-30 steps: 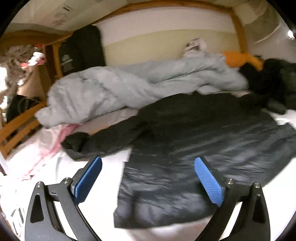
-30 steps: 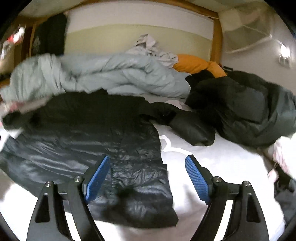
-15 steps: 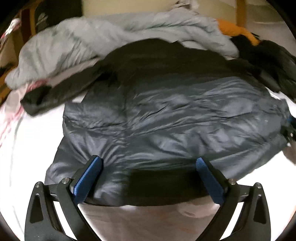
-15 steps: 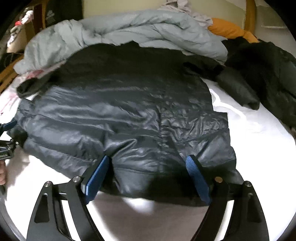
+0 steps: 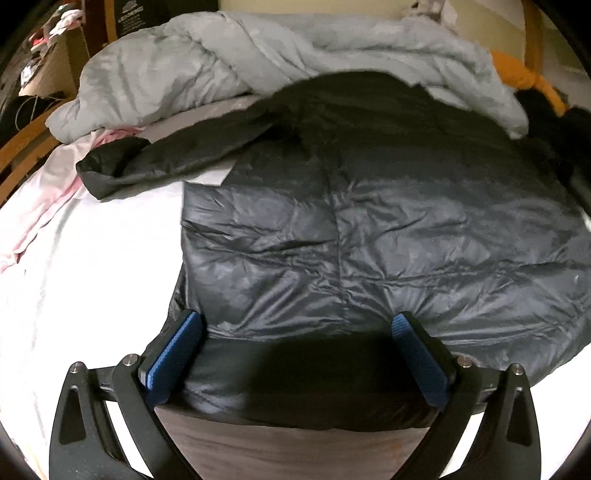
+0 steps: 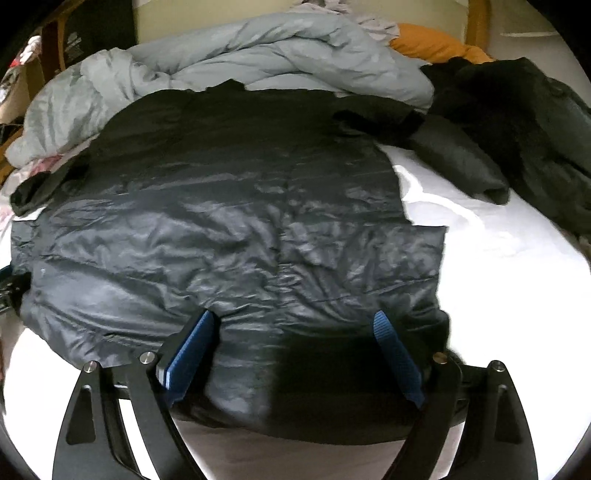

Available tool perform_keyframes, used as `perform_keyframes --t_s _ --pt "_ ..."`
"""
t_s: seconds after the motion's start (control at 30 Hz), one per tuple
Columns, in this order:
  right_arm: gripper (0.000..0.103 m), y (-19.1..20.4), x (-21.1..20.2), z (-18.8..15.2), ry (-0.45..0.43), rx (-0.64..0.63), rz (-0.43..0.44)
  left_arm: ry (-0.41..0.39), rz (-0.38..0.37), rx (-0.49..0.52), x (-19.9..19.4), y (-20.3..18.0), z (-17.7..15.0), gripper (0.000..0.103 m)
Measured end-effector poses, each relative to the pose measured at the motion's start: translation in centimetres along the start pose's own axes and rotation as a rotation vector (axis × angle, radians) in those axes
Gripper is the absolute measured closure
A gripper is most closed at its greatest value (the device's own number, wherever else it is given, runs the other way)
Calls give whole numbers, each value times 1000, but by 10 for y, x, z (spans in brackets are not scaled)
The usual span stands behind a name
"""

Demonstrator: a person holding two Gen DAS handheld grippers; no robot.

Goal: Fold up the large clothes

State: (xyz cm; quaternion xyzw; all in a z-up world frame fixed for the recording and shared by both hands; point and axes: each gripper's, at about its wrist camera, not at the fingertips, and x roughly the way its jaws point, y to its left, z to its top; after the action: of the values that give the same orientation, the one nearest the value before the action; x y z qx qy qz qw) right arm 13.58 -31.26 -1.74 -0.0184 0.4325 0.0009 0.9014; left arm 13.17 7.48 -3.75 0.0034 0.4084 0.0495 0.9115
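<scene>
The left tongs are seen with their blue ribbed pads spread wide apart, angled down over the near hem of a large, shiny, dark grey quilted puffer jacket; the hem lies between the pads, but no pad is seen pressing on it. The right tongs are likewise held wide apart, their blue pads standing on either side of the same hem further along, with the fabric lying loose between them and nothing clamped. The jacket is spread flat, back up, across the white sheet of the bed, its collar end pointing away towards the headboard side. One dark sleeve is stretched out to the left in the left wrist view; the other sleeve is laid out to the right in the right wrist view. Beyond the collar a crumpled pale grey duvet is heaped, touching the jacket's top edge. A pink-and-white cloth is seen beside the left sleeve. To the right of the jacket a second dark, bulky coat is piled on the sheet, and behind it an orange cushion-like item is seen against the wooden bed frame.
</scene>
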Motion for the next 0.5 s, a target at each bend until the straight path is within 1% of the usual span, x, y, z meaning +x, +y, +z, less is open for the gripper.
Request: perform_keyframes --t_s 0.1,0.2,0.27,0.37,0.5 --pt "14 -11 -9 0 -24 43 -42 -112 -33 16 -27 2 2 4" --pt "14 -19 -31 2 -80 76 -34 -215 -44 52 -57 -2 8 4" --pt "14 -22 -47 3 -124 88 -20 -260 -71 52 -73 -2 10 4" --pt "14 -20 -66 4 -172 98 27 -283 -148 65 -82 -7 10 4" --pt "14 1 -72 3 -184 73 96 -273 -224 138 -79 -33 8 4"
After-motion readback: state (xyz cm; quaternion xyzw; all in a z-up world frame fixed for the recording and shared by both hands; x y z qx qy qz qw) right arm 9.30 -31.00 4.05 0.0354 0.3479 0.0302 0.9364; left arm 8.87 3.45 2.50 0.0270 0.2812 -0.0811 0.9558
